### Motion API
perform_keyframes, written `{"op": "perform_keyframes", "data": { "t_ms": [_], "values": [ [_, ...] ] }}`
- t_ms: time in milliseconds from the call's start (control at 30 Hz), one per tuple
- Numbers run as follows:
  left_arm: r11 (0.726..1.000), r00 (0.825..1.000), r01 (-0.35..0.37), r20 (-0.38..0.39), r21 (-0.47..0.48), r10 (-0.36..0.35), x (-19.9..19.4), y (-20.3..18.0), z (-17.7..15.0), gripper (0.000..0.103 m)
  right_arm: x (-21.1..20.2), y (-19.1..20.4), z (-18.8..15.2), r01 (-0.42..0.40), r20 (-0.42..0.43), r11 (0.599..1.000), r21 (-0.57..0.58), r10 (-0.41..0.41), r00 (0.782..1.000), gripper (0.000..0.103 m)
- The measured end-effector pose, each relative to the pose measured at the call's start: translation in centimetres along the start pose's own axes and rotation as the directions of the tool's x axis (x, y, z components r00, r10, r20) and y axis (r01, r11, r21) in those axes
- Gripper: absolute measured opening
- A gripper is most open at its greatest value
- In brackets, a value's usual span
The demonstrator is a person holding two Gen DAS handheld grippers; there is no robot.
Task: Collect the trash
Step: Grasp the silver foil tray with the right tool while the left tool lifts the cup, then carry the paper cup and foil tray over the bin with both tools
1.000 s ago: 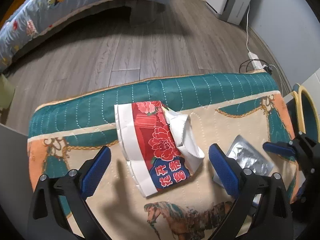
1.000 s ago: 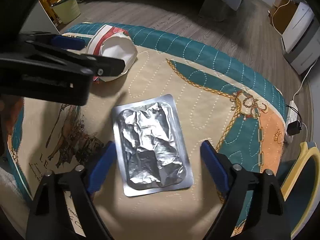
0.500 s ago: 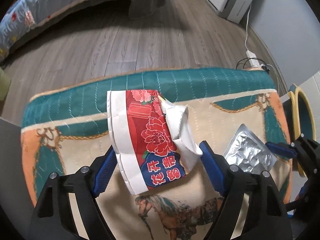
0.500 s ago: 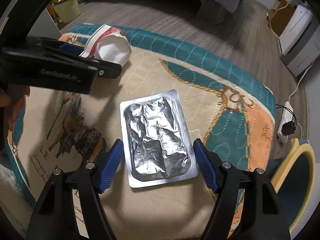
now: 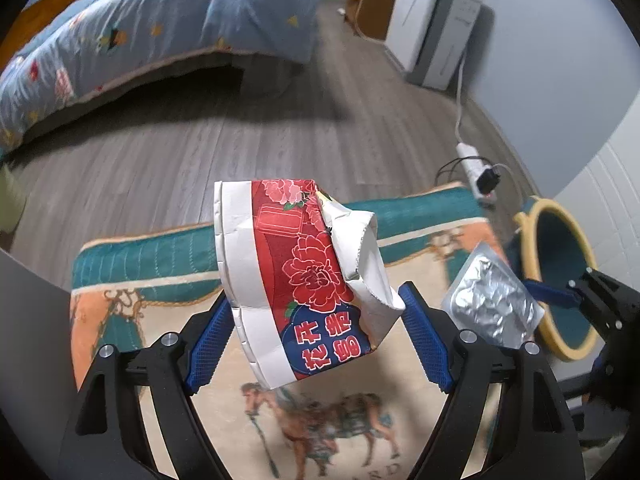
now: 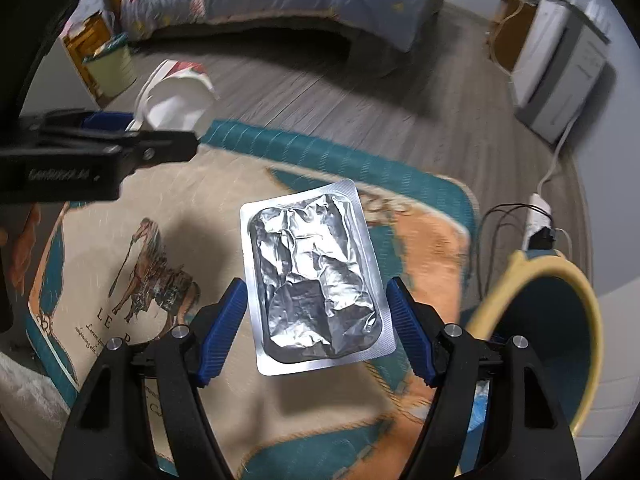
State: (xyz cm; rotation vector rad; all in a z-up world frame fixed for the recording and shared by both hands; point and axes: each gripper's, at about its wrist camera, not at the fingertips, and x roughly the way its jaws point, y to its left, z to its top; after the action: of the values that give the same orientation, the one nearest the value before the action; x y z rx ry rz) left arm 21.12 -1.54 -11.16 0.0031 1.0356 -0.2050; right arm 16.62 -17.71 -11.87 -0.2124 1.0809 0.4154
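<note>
Both pieces have risen clear of the horse-print quilted mat (image 6: pixel 132 184) since a second ago: your left gripper (image 5: pixel 316 332) pinches the crumpled red-and-white paper cup (image 5: pixel 304 280) by its sides, your right gripper (image 6: pixel 316 324) clamps the silver foil pouch (image 6: pixel 316 276) by its edges. Both look light and crushable, the foil probably slick, so grip gently; the pouch hangs above the mat, near the yellow-rimmed teal bin (image 6: pixel 540 280).

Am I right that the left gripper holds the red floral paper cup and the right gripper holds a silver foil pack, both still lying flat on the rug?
Not quite: both are lifted clear of the rug. The left wrist view shows the left gripper holding the red floral paper cup aloft; the right gripper holds the silver foil pack.
</note>
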Motion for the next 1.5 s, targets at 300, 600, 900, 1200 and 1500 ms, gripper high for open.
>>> {"op": "perform_keyframes", "data": {
  "t_ms": [300, 600, 900, 1200, 1500],
  "values": [
    [0.994, 0.996, 0.061, 0.063, 0.096, -0.067, -2.8, -5.7, 0.2, 0.081, -5.1, -6.0, -0.4, 0.076, 0.082, 0.987, 0.144, -0.089, 0.993, 0.071],
    [0.967, 0.991, 0.108, 0.050, 0.231, -0.123, -2.5, -12.1, -0.5, 0.081, -10.7, -13.6, -4.0, 0.156, 0.087, 0.929, 0.336, -0.196, 0.977, 0.071],
    [0.915, 0.980, 0.173, 0.024, 0.365, -0.195, -1.9, -18.4, -1.5, 0.081, -13.4, -18.7, -8.1, 0.240, 0.026, 0.857, 0.456, -0.283, 0.959, 0.071],
    [0.842, 0.969, 0.241, -0.071, 0.482, -0.237, 0.4, -24.2, -3.4, 0.081, -10.2, -23.3, -11.5, 0.220, -0.090, 0.792, 0.570, -0.206, 0.974, 0.071],
    [0.790, 0.971, 0.238, -0.135, 0.565, -0.197, 3.7, -28.9, -5.9, 0.081, -7.5, -24.8, -12.9, 0.212, -0.154, 0.759, 0.615, -0.148, 0.977, 0.071]
  ]
}}
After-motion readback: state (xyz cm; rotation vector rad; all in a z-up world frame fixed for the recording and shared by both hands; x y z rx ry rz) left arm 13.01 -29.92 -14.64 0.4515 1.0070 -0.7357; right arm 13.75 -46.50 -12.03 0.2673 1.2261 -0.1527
